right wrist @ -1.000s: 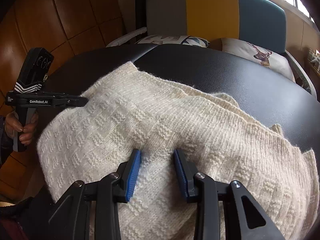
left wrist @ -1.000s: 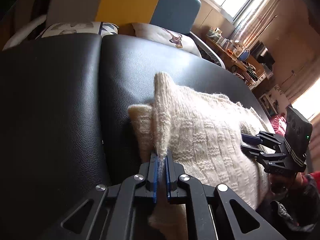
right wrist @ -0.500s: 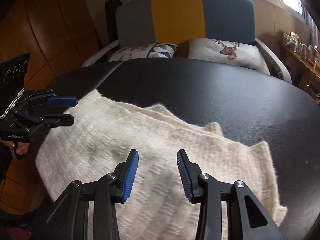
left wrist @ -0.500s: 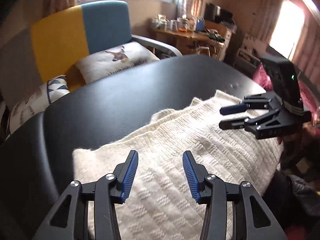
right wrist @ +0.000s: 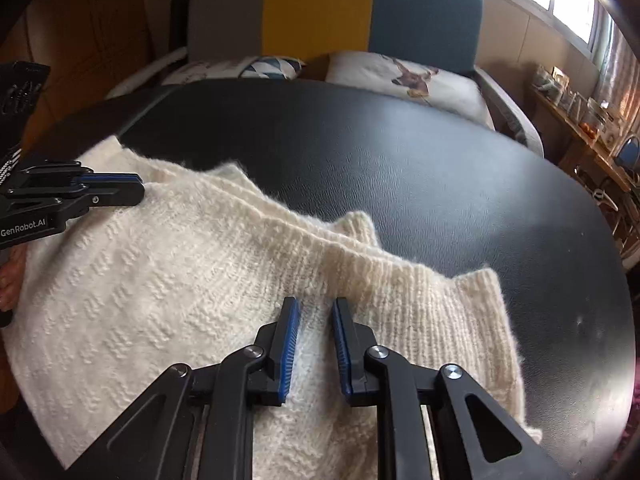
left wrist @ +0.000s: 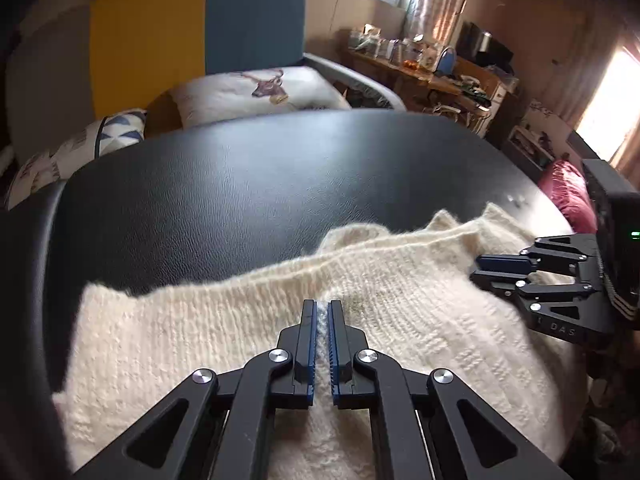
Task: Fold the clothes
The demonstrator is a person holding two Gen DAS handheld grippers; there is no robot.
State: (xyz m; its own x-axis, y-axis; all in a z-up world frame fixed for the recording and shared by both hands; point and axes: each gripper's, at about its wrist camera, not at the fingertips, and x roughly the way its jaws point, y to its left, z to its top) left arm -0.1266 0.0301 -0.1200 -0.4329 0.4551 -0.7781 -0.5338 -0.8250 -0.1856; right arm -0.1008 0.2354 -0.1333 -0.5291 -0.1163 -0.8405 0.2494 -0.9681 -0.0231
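The cream sweater lay folded on the black surface. Half a second back both claws were spread; now the left claw had pinched a ridge of knit, while the right claw had narrowed but stayed apart.

"GenRobot.AI" on left hand-held gripper; "DAS" on the right.

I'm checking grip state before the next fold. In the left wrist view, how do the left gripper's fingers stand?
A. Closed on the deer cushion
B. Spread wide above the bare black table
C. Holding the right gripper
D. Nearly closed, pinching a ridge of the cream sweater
D: the left gripper has its blue pads drawn close with a thin ridge of the cream sweater between them.
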